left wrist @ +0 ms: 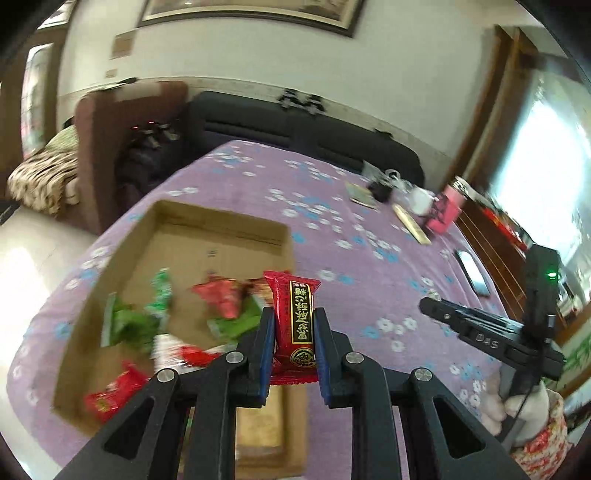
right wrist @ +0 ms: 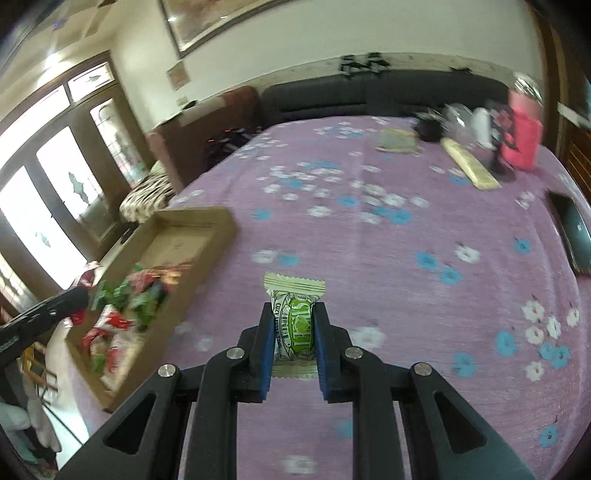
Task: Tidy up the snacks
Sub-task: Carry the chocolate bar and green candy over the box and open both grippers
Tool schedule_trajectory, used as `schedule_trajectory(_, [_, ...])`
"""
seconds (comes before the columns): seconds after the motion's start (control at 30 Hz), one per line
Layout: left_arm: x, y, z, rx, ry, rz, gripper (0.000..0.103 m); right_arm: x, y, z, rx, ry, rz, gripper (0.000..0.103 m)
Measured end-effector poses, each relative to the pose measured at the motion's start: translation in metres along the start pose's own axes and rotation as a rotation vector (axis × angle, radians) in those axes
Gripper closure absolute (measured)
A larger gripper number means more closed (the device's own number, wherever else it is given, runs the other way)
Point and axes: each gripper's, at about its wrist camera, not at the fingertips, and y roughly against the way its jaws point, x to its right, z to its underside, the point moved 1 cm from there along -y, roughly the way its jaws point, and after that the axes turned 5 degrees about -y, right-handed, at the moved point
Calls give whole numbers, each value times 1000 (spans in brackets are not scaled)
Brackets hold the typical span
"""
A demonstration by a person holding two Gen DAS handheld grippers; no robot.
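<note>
A red snack packet (left wrist: 294,325) stands pinched in the left hand-held gripper (left wrist: 293,345) beside the cardboard box (left wrist: 221,225), while the right hand-held gripper (right wrist: 294,341) clamps a green-and-cream packet (right wrist: 294,321) above the purple flowered table (right wrist: 406,277).

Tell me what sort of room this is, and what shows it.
Most likely a home living room. A dark sofa runs along the wall behind a table with a purple flowered cloth, a large framed picture hangs above it, and glazed wooden doors let in daylight at the side.
</note>
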Motion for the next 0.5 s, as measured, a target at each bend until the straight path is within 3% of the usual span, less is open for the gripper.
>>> schedule_trajectory(0.23, [-43,10,13,18,88,-28,83,-68,-9,-9,-14,106,-40,84])
schedule_trajectory(0.5, [-69,5,20,15,132,-60,83,-108,-47,-17,-79,139,-70,84])
